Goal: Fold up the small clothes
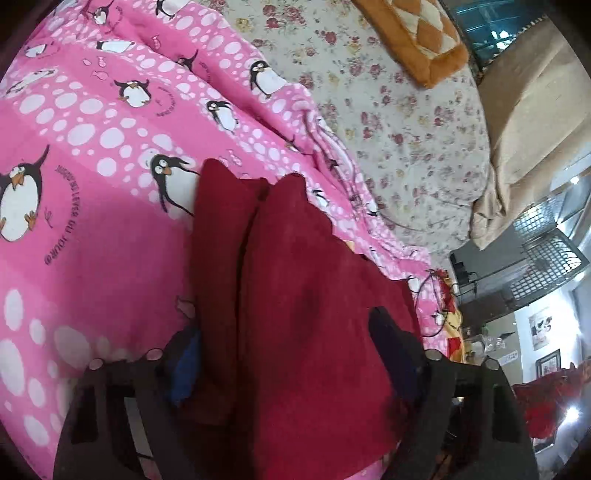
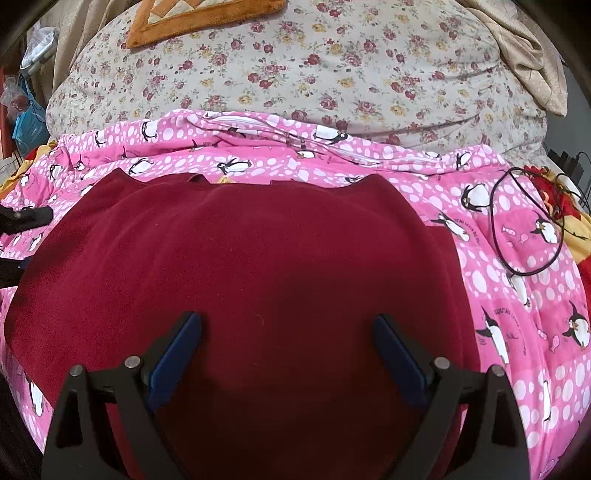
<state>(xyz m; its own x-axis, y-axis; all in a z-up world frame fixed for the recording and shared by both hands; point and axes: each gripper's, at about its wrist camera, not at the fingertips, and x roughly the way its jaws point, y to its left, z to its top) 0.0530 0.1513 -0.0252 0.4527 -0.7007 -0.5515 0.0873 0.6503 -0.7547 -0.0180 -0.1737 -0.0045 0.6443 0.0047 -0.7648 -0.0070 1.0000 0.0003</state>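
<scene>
Dark red fleece fills the middle of both views: a small garment (image 2: 258, 266) lies spread on a pink blanket (image 2: 517, 332) printed with penguins and white dots. The blanket covers the near part of a bed, and behind it runs a cream floral bedspread (image 2: 332, 66) with an orange-bordered cushion (image 2: 192, 18) at the far edge and a tan cloth (image 2: 524, 48) bunched at the right corner. A thin black cable (image 2: 524, 221) loops on the blanket to the right of the garment.

The right gripper (image 2: 288, 325) hovers over the near half of the garment, its blue-padded fingers (image 2: 177, 354) spread wide apart, with flat cloth under the gap and nothing pinched.

In the left wrist view, the left gripper (image 1: 288, 332) is at one edge of the same garment (image 1: 295, 295), where the cloth stands up in two raised folds between the fingers. The blue pad (image 1: 184, 369) of one finger shows just beside the nearer fold, while the other finger (image 1: 391, 354) is partly covered by cloth. The jaws are wide, and whether the pads actually press the fabric cannot be told from this blurred view. A dark part of the left gripper (image 2: 26, 218) also shows at the left rim of the right wrist view, beside the garment's edge.
</scene>
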